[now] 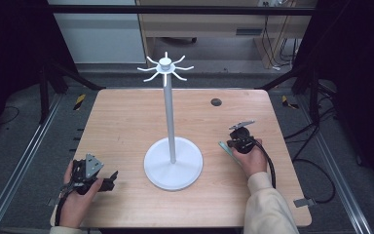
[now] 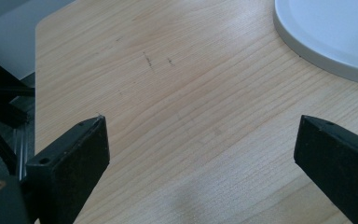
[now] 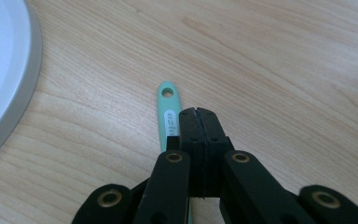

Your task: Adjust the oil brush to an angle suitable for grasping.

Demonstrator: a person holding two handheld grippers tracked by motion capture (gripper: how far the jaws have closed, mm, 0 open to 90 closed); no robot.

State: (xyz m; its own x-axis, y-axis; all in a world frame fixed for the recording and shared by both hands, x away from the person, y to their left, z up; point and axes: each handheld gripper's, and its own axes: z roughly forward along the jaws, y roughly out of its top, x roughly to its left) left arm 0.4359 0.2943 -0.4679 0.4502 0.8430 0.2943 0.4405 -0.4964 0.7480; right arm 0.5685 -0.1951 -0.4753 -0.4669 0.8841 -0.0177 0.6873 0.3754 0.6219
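A white hook stand (image 1: 173,168) with a tall pole and a ring of hooks on top stands mid-table; its round base (image 3: 0,70) edges into the right gripper view. A mint-green utensil handle (image 3: 168,100) with a hanging hole lies flat on the wood to the base's right (image 1: 225,147). My right gripper (image 3: 198,113) has its jaws pressed together, low over that handle, which runs beside and under the left jaw. Nothing shows between the pads. My left gripper (image 2: 200,154) stands open over bare wood at the table's front left (image 1: 111,179), near the base (image 2: 331,32).
The wooden table (image 1: 126,117) has rounded corners and a dark round grommet (image 1: 216,102) at the back right. A black cable (image 1: 271,165) trails from the right gripper towards the table's front. Dark frame posts stand around the table.
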